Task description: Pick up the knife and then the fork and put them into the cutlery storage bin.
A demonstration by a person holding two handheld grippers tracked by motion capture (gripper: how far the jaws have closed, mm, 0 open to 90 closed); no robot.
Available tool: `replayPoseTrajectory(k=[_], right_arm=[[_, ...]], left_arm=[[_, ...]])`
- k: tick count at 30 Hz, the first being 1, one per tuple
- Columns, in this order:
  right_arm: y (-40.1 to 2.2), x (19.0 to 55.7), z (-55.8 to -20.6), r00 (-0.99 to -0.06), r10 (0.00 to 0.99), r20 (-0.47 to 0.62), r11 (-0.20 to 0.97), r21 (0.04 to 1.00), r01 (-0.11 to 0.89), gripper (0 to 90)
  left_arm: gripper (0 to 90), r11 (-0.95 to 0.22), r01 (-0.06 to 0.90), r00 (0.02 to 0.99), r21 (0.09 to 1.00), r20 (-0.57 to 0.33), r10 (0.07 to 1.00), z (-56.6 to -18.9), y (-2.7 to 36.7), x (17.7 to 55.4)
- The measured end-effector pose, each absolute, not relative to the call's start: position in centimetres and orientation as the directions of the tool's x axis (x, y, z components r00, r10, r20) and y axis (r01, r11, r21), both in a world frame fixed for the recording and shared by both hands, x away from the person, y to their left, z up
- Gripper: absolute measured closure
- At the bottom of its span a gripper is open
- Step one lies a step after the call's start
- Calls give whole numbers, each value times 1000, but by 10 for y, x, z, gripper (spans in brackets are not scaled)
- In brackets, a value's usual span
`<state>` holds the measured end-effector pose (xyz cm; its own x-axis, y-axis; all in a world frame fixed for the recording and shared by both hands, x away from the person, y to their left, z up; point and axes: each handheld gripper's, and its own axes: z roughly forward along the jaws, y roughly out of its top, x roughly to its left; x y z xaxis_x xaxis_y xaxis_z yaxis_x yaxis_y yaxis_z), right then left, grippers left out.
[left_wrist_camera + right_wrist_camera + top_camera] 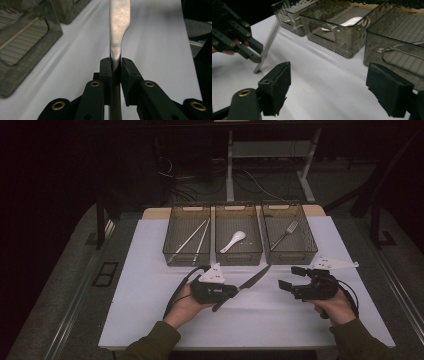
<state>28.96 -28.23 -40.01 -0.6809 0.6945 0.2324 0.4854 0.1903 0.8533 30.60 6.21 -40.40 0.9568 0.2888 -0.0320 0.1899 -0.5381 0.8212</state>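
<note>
I am holding a knife (119, 30) in my left gripper (234, 290), jaws clamping shut on it where blade meets handle, its tip pointing toward the far right, near the middle bin (238, 256). My right gripper (332, 92) is hovering over the white table (150, 285) with jaws spread wide, gripping nothing, near the right bin (290, 256).

Dim, underexposed high view: only the white table cover (150, 270) catches the light, while the floor and room beyond sink into near-black. Up close, the knife blade (119, 22) carries a soft glare — its far end blurred. The bins (337, 27) show mottled reflections; the nearest jaws are slightly soft.
</note>
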Motion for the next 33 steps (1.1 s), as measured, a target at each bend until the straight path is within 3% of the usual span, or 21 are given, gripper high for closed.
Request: replayPoseTrajectory(k=[6, 17, 27, 33], right_arm=[[-265, 285, -390, -730, 631, 263, 186, 862, 472, 157], [-215, 300, -381, -764, 563, 316, 150, 870, 470, 550], [-202, 318, -389, -738, 545, 397, 95, 846, 525, 825], [-199, 321, -388, -736, 541, 408, 92, 840, 534, 875]], left_arm=[[792, -481, 210, 942, 851, -45, 331, -396, 63, 308], [792, -443, 245, 890, 862, -18, 456, -392, 43, 309], [791, -455, 217, 887, 864, 20, 461, -393, 31, 308], [791, -446, 230, 883, 865, 6, 469, -395, 32, 311]])
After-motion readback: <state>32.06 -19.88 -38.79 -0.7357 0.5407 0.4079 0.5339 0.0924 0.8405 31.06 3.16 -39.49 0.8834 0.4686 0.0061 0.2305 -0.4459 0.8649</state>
